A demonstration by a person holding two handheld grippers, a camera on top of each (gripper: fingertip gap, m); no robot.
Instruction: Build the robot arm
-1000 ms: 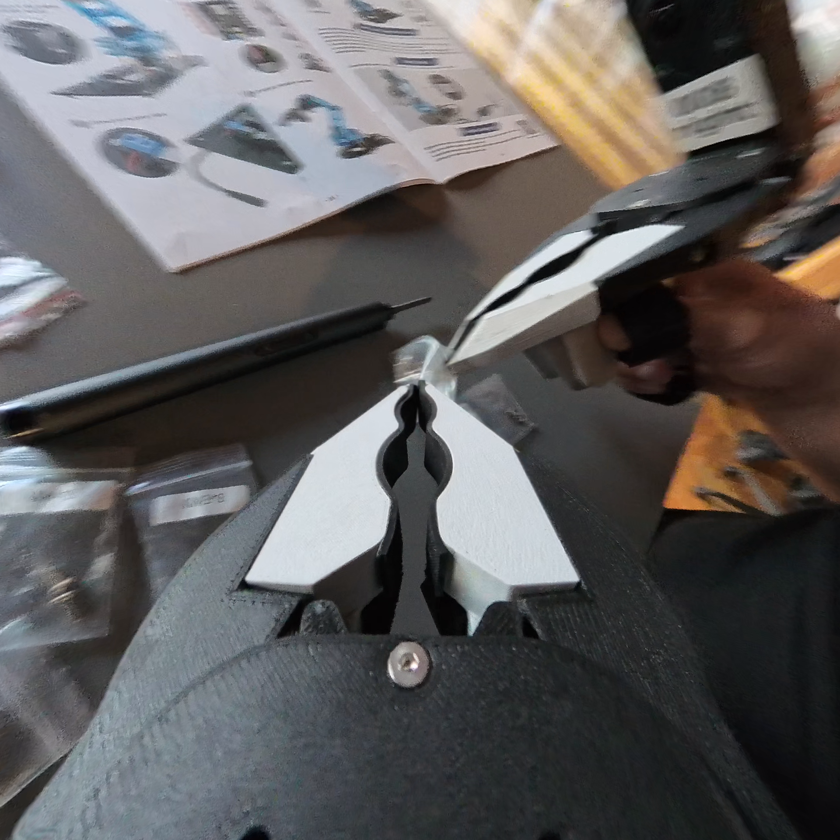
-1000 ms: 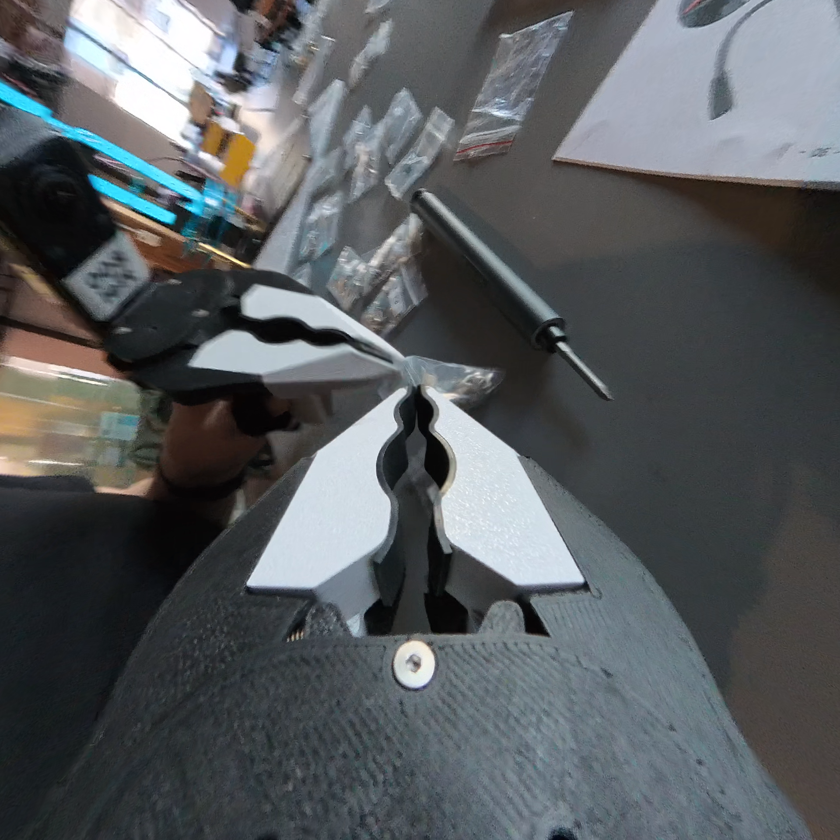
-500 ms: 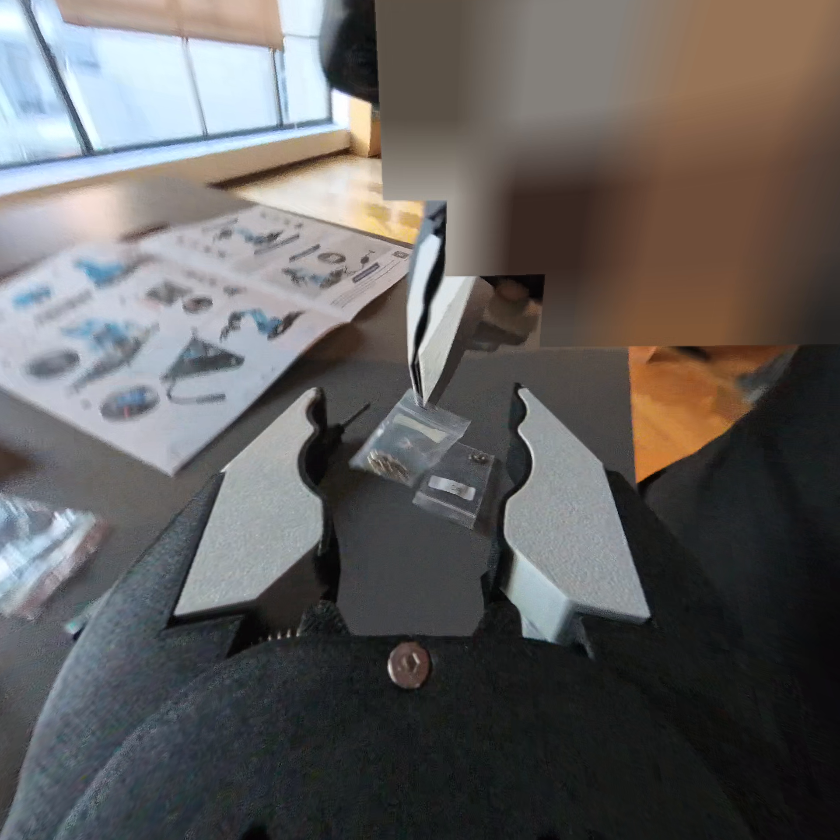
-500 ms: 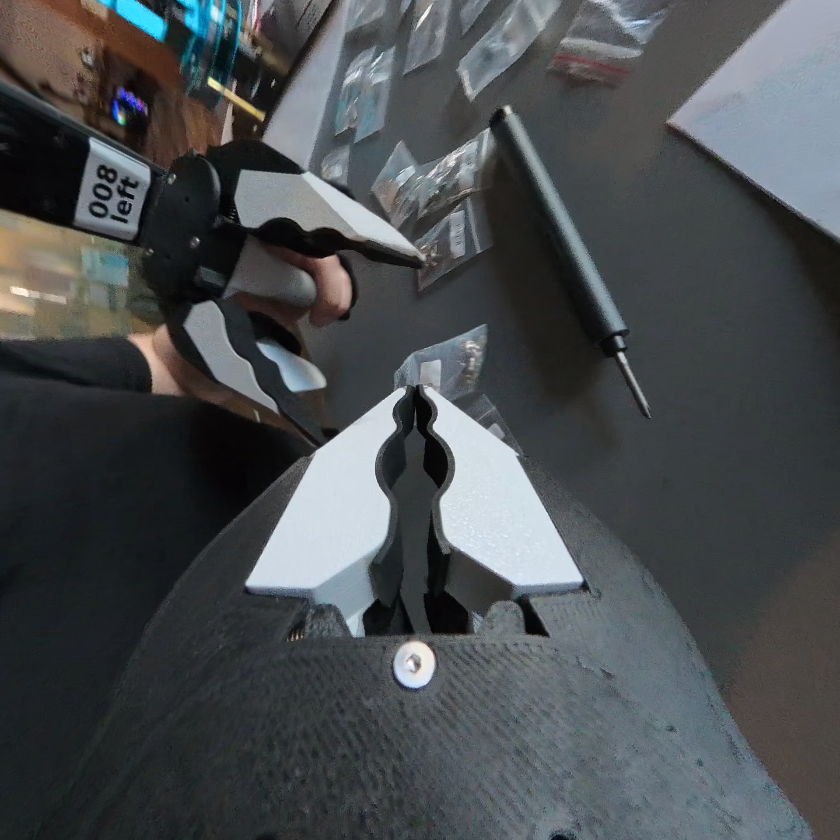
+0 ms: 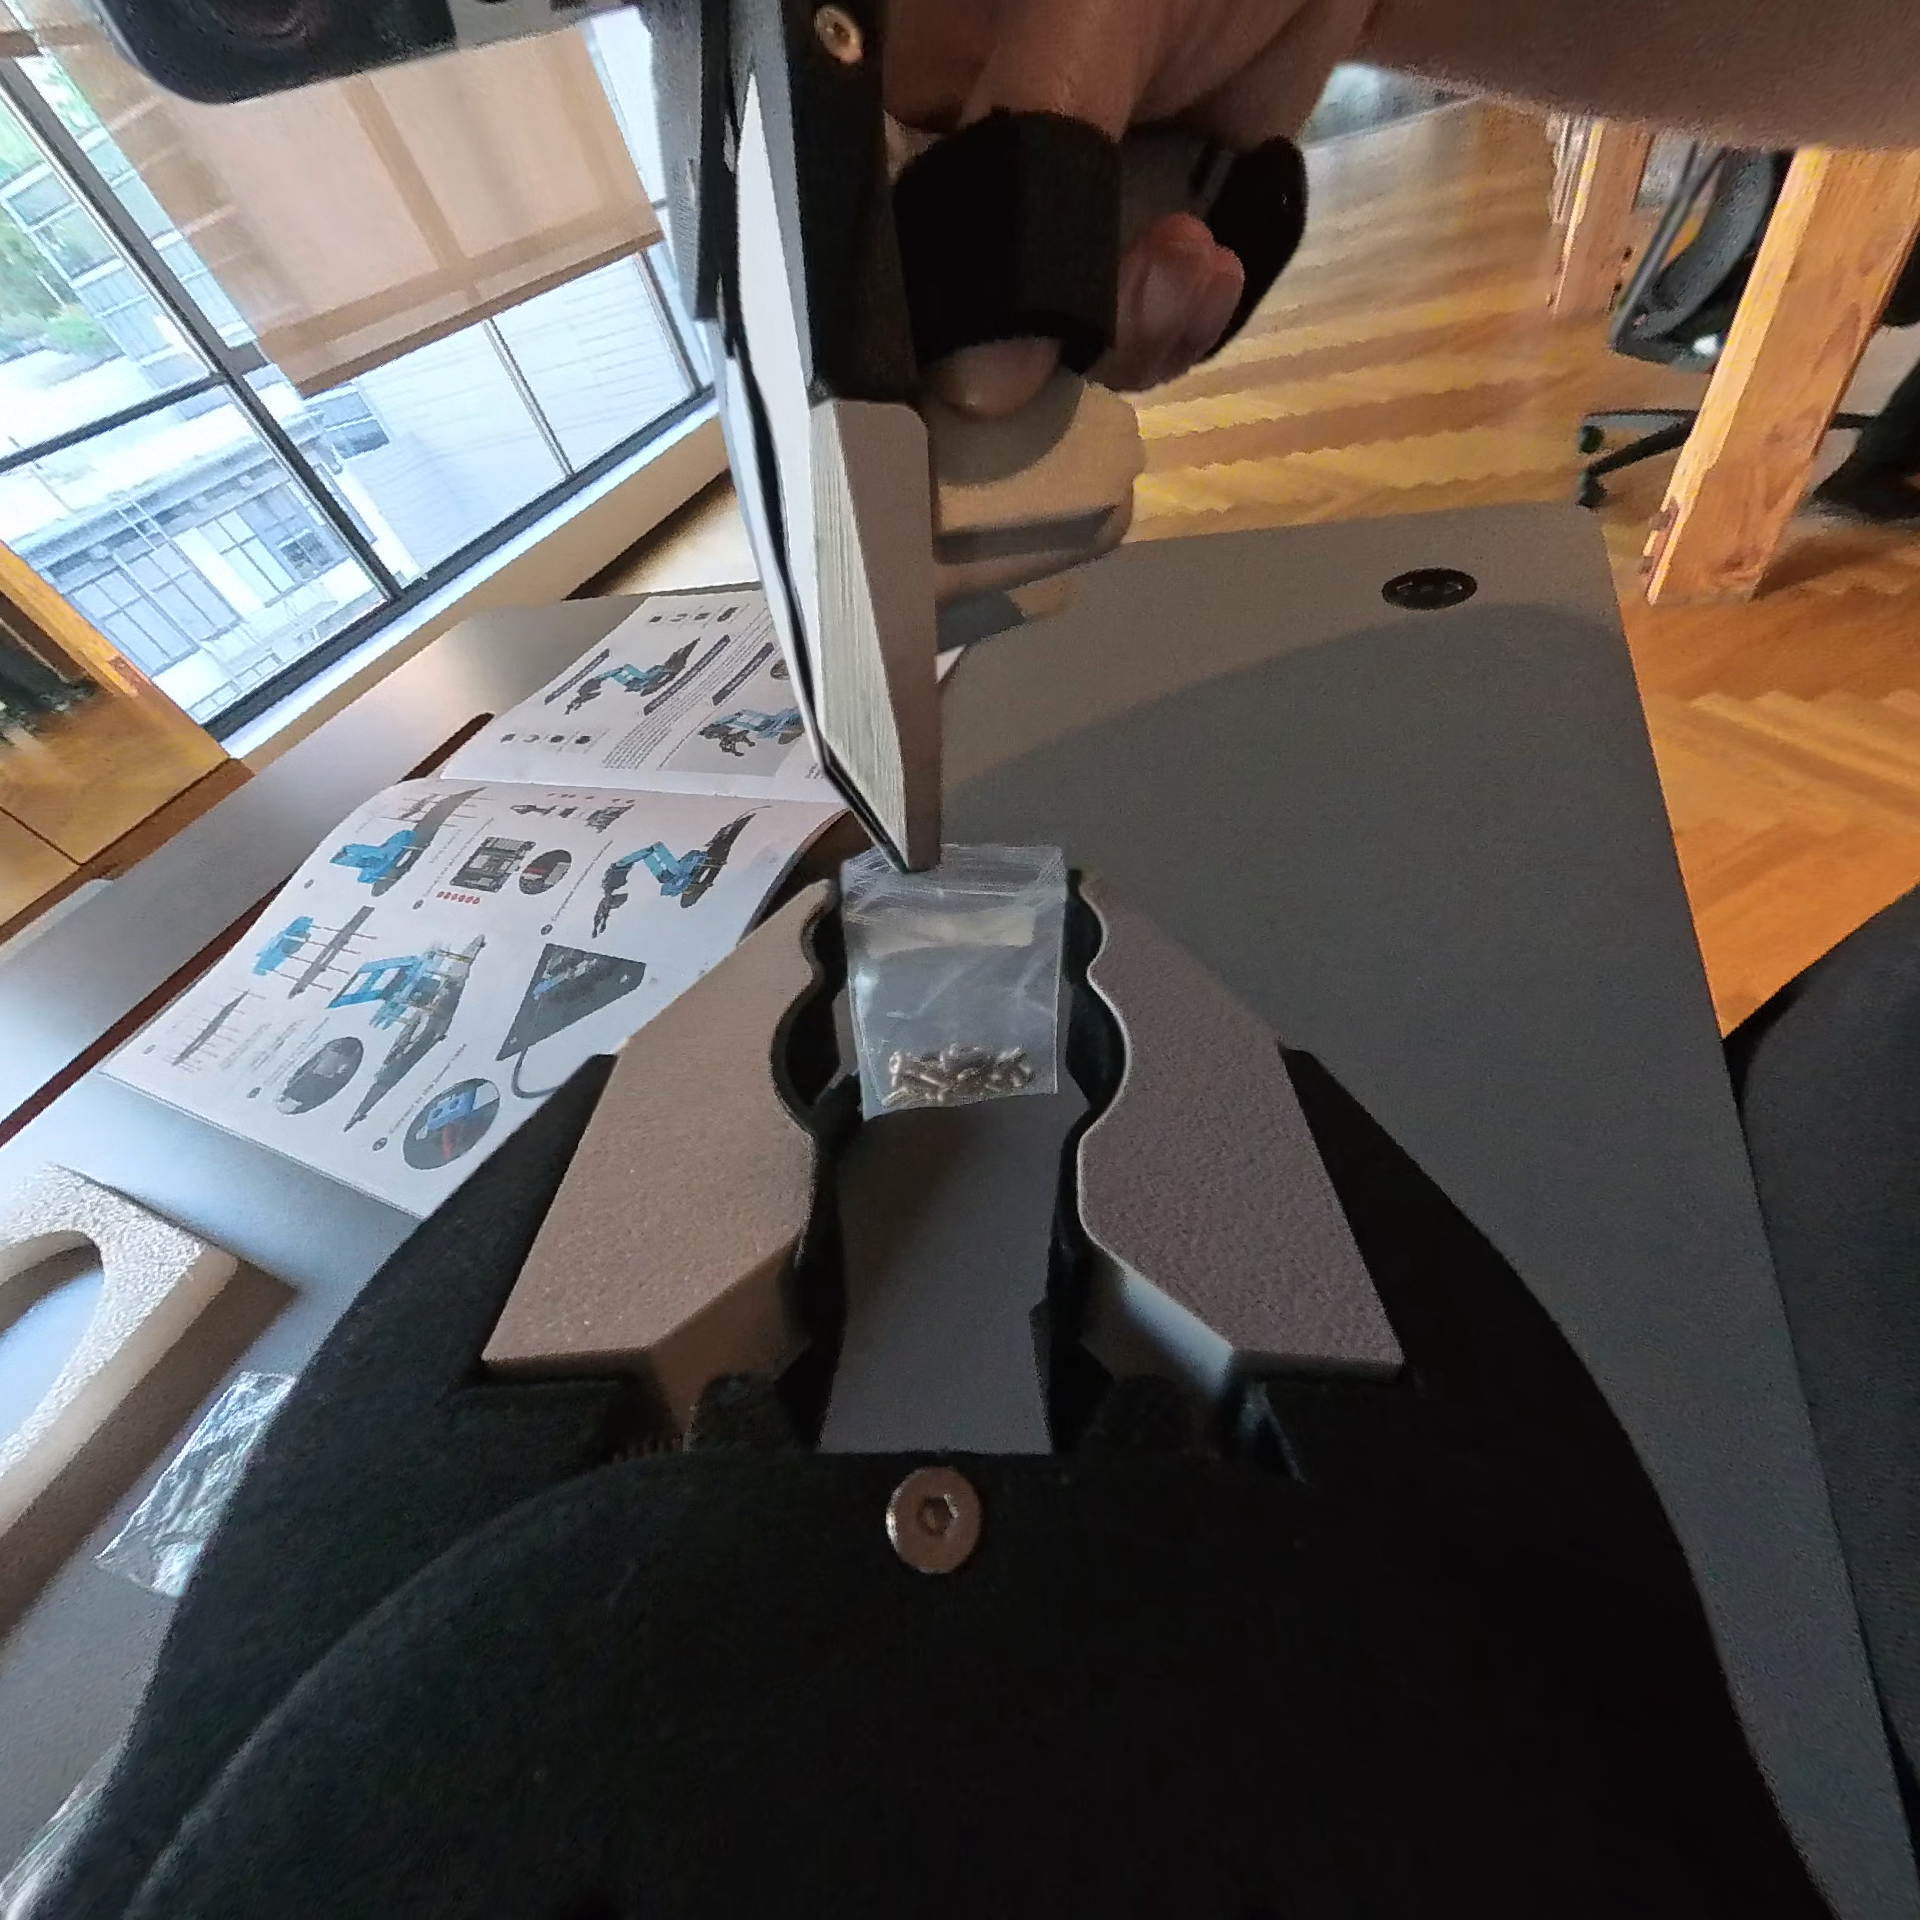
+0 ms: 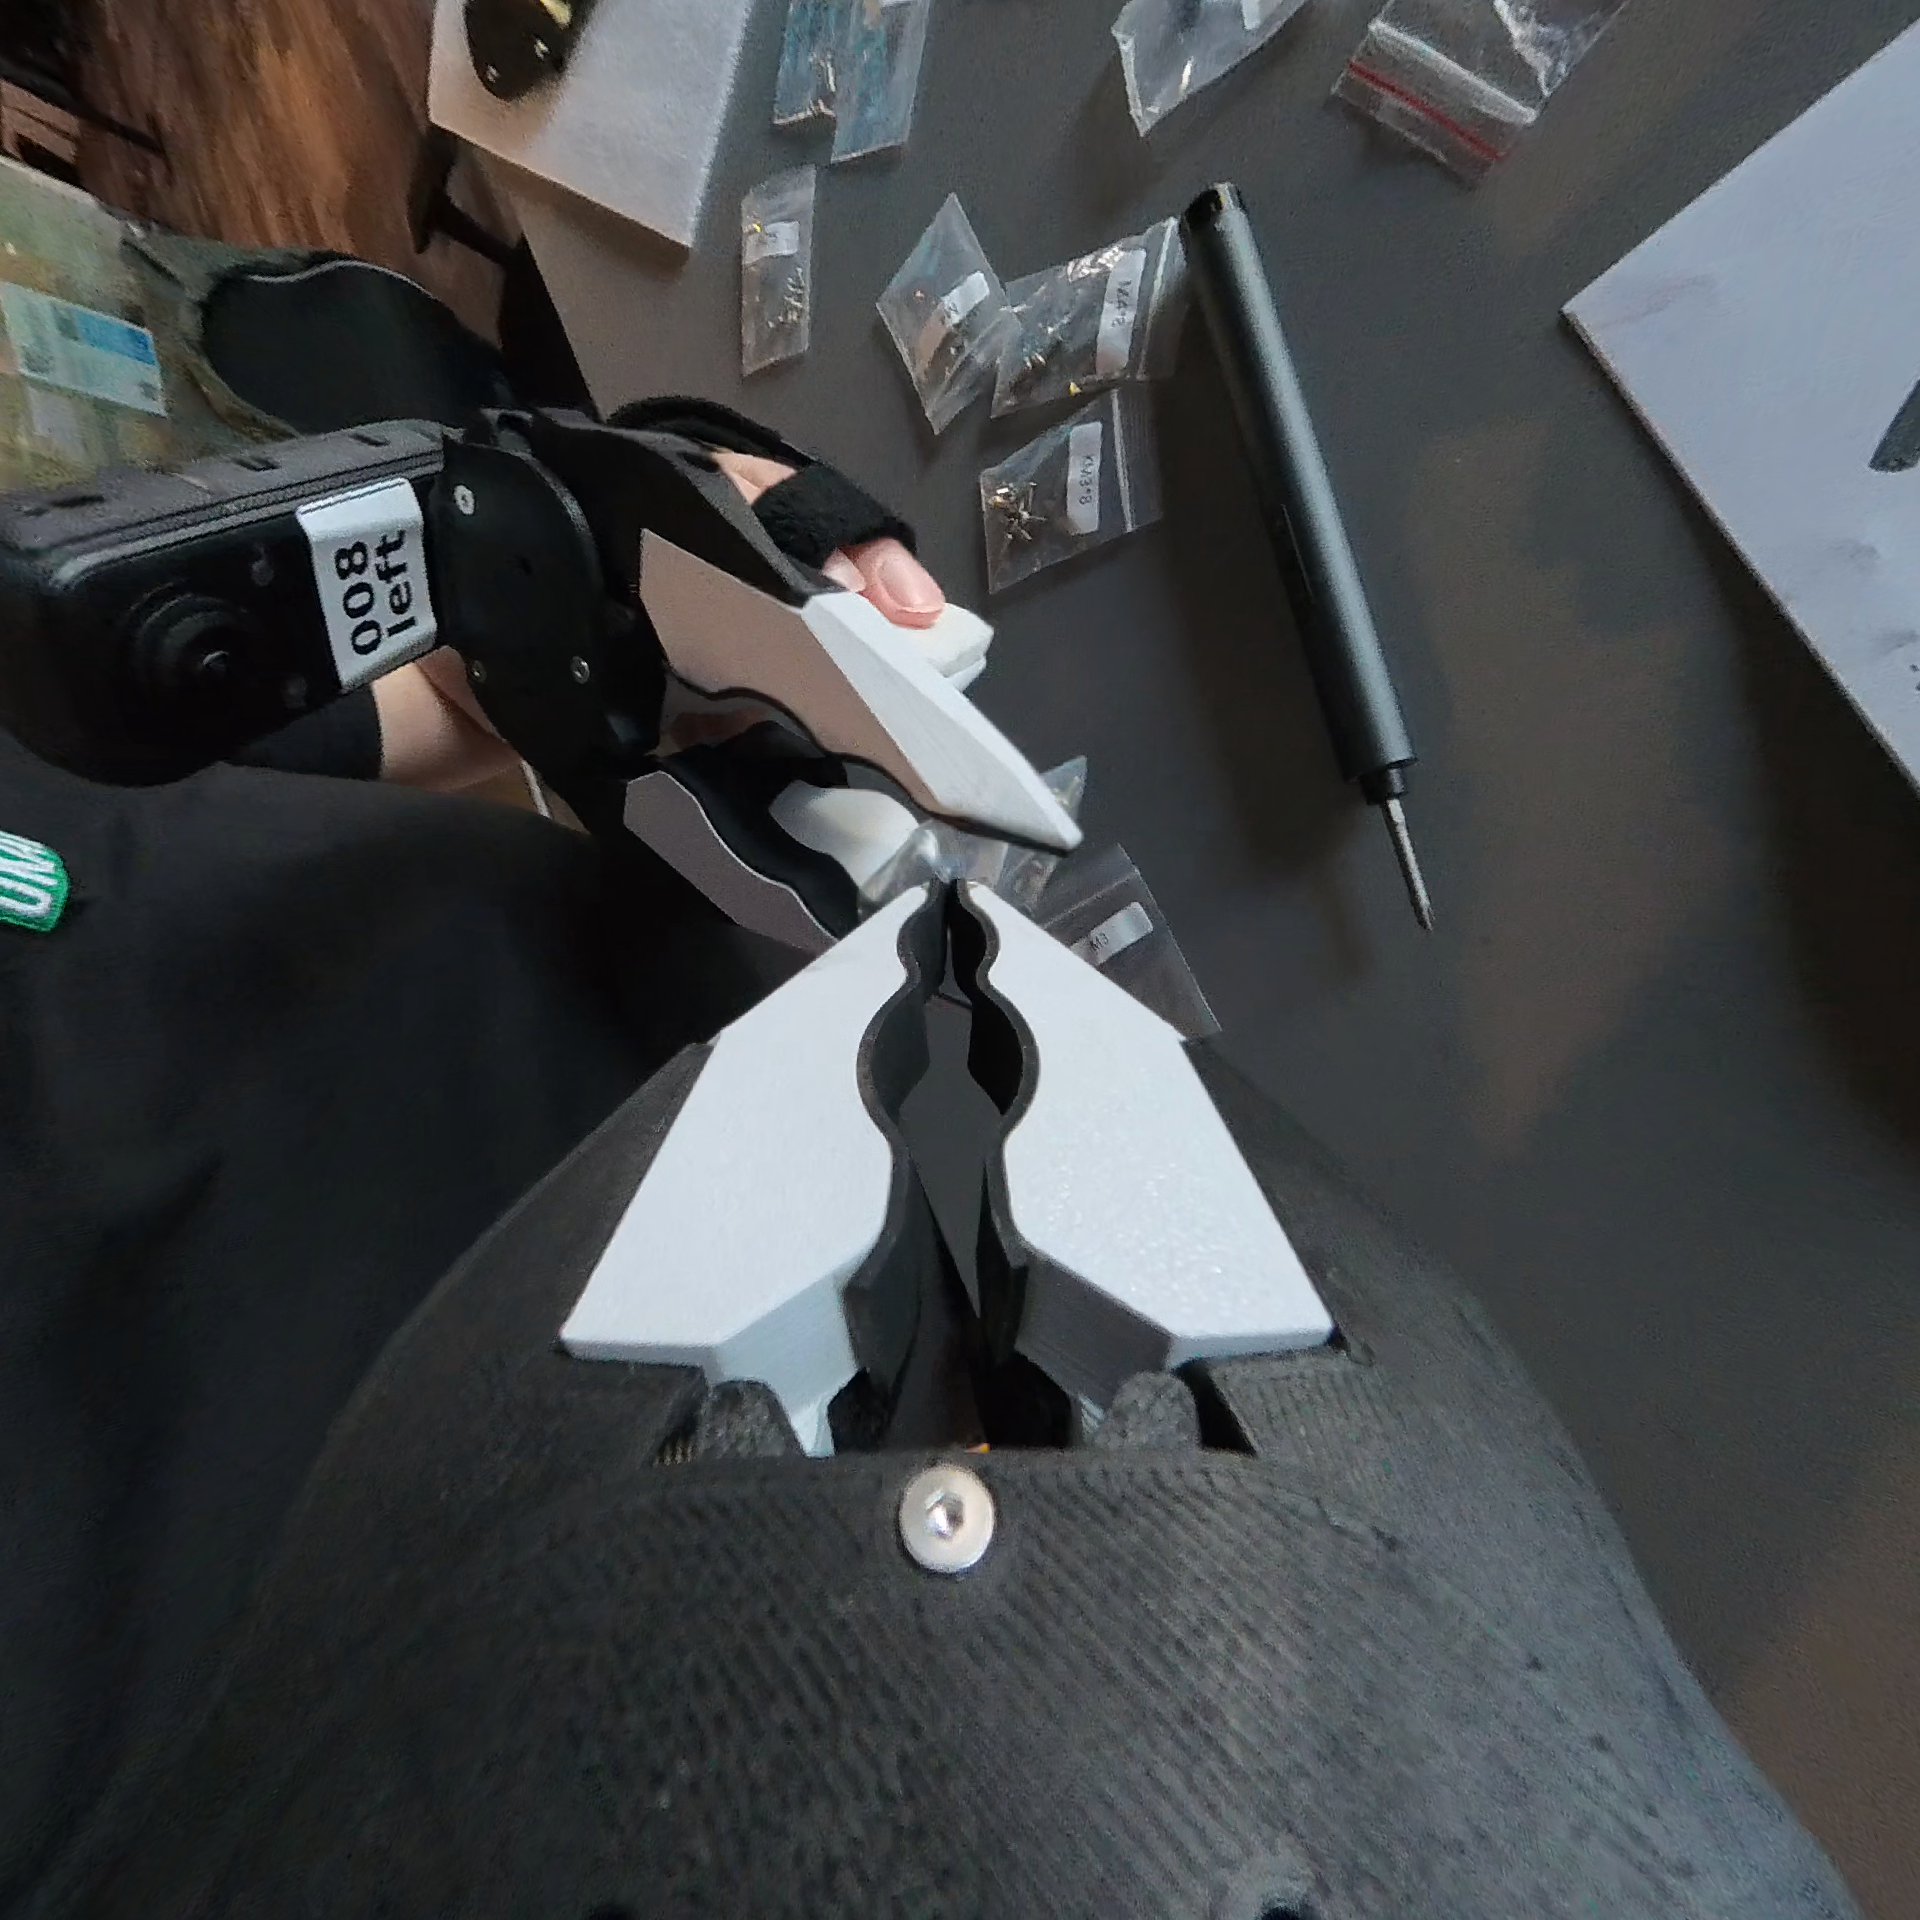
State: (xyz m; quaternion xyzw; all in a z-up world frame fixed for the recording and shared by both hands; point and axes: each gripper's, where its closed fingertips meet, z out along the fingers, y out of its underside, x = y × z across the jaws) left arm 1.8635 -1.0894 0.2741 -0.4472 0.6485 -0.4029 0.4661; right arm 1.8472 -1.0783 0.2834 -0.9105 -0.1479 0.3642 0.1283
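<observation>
A small clear zip bag (image 5: 954, 997) with several small metal screws at its bottom hangs upright above the grey table (image 5: 1351, 831). My right gripper (image 5: 906, 854) comes down from above and is shut on the bag's top left corner. My left gripper (image 5: 951, 914) is open, with one finger on each side of the hanging bag, close to it but not pinching it. In the right wrist view my right gripper (image 6: 951, 896) is shut on the bag (image 6: 925, 857), which is mostly hidden there. The left gripper's upper finger (image 6: 883, 707) lies just over it.
A black screwdriver (image 6: 1299, 520) lies on the table beside several screw bags (image 6: 1070, 499). Another bag (image 6: 1127, 935) lies under my right gripper. An open manual (image 5: 416, 956) lies to the left. A white foam block (image 6: 603, 94) is farther off. A person's dark sleeve (image 6: 260, 1039) is at left. Less than 4 cm separates the two grippers' tips.
One second ago both grippers were shut on the bag. My left gripper has opened and let go. My right gripper has lifted the bag so it hangs between the left fingers.
</observation>
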